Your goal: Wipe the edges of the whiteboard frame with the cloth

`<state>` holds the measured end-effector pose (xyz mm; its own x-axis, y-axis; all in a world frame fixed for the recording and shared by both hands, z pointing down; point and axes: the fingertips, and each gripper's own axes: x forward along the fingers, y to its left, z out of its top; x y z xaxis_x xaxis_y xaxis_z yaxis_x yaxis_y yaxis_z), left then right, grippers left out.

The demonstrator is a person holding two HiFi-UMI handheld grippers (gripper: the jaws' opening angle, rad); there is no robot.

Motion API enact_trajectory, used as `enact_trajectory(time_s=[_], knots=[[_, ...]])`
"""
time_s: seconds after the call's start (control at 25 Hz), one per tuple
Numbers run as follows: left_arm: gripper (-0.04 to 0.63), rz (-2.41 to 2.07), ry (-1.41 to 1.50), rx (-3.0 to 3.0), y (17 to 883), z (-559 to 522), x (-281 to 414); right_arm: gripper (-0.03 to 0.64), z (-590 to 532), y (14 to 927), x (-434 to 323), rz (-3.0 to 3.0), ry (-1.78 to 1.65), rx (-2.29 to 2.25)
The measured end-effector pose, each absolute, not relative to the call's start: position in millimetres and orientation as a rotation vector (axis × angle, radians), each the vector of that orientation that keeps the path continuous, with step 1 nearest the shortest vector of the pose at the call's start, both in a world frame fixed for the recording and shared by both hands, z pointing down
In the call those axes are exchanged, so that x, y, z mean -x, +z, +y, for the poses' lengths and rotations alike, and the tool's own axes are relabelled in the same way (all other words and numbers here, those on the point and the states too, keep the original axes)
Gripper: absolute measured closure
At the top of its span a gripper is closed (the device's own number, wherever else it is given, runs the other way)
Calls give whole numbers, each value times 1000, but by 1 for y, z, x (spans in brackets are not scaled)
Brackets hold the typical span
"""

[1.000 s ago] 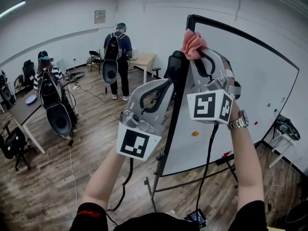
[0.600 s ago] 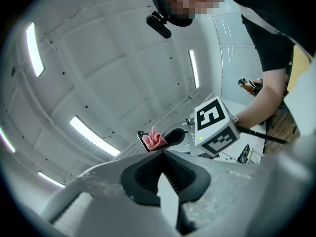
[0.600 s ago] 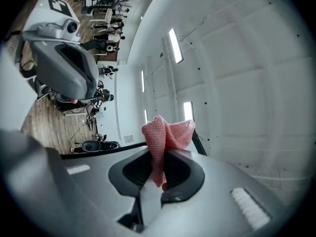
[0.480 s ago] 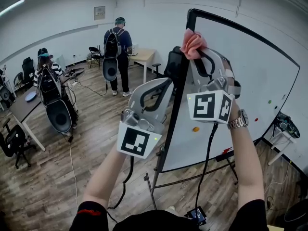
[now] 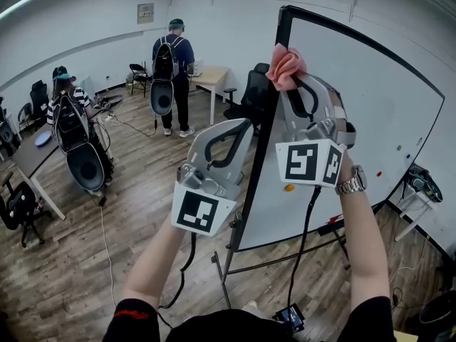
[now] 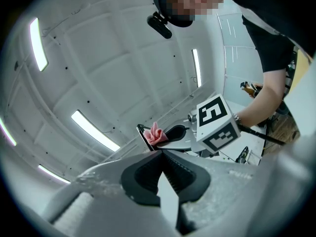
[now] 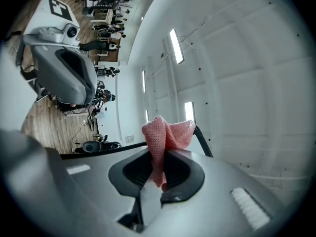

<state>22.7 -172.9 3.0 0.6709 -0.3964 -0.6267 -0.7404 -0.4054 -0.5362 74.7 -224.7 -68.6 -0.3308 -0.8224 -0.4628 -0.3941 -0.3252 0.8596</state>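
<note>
The whiteboard (image 5: 356, 120) has a black frame (image 5: 269, 130) and stands on a wheeled stand. My right gripper (image 5: 288, 77) is shut on a pink cloth (image 5: 285, 64), which presses against the frame's left vertical edge a little below the top corner. In the right gripper view the cloth (image 7: 165, 132) bunches out of the shut jaws of that gripper (image 7: 158, 167), with the frame (image 7: 203, 143) just behind. My left gripper (image 5: 248, 125) is shut and holds nothing, its tip beside the same edge, lower down. The left gripper view shows that gripper (image 6: 160, 154) with the cloth (image 6: 155, 134) beyond it.
An orange magnet (image 5: 288, 188), a red one (image 5: 378, 173) and a green one (image 5: 397, 147) stick to the board. Two people with backpacks (image 5: 169, 63) (image 5: 71, 130) stand at the left among desks and office chairs (image 5: 21, 209). Cables trail over the wooden floor.
The cloth and my right gripper sit slightly lower beneath the frame's top corner than a second ago. The left gripper has barely shifted. Both stay shut.
</note>
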Motion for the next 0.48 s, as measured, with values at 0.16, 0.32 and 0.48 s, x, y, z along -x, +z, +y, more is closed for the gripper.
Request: enact_trajectory(time_s=[0.16,0.32,0.48], knots=[[594,878,514,2051,13,-172,-23,574,-223,-60,-76,-1560,-1695,-1556],[594,875,508,2049,17,-171,-21,574,-223,-58,-74,-1556,-1688,-1561],[594,883,502,2055,22,-170,-20,574,-222,-52,-77,-1561,-1680,-1567]])
